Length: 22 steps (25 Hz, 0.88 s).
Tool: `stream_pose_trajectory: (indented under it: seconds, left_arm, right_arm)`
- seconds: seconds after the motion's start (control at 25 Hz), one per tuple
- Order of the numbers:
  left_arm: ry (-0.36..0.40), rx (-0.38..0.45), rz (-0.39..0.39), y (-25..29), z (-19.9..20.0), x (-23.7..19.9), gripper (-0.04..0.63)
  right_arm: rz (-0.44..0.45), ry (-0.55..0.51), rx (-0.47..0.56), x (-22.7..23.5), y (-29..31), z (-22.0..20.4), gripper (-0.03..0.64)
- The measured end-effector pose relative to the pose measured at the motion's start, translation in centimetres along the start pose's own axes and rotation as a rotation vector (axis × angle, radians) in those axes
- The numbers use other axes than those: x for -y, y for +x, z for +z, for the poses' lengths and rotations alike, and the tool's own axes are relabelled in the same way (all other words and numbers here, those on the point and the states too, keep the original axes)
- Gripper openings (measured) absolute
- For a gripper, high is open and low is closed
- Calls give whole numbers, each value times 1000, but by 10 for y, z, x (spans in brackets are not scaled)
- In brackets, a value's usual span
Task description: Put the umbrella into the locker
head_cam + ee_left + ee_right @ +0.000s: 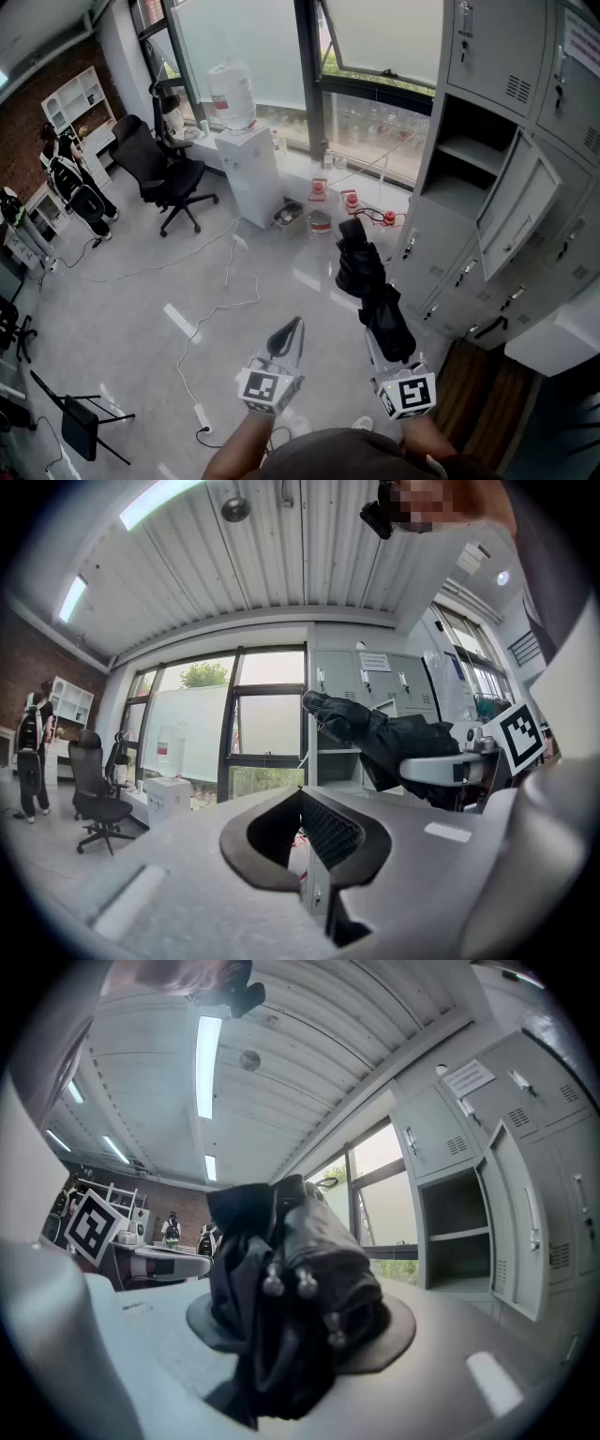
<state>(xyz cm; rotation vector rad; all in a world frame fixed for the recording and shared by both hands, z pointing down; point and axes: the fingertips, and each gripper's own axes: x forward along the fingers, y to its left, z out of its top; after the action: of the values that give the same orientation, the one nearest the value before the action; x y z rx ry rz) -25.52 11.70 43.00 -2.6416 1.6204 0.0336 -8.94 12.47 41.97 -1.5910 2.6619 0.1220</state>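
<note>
A folded black umbrella (368, 281) sticks out forward from my right gripper (384, 342), which is shut on it. In the right gripper view the umbrella (291, 1279) fills the space between the jaws and hides the pads. The grey locker bank stands to the right, with one compartment (469, 150) open and its door (511, 202) swung outward; the compartment (455, 1232) lies ahead and to the right of the umbrella. My left gripper (292, 326) hangs beside the right one, its tips together and nothing in it. From the left gripper view the umbrella (394, 738) shows at the right.
A white water dispenser (248, 169) and a black office chair (164, 169) stand by the window. Cables (202, 328) trail over the grey floor. Small red items (323, 192) sit under the window. A person (66, 178) stands far left, near a folding stand (80, 422).
</note>
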Motion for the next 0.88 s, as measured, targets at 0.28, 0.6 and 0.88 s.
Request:
stream_pose_trajectory:
  seconds: [0.28,0.6,0.88]
  left_arm:
    - [12,-2,-10,-3,1,18,5]
    - [17,-13,-21,-2,0,33,5]
    - [38,-34,-39,2,-9,48,5]
  right_arm:
    - [10,-39,22,6,-8,6,217]
    - [20,3,60,12,-19,16,225]
    - [22,53,76,23,-26,22,225]
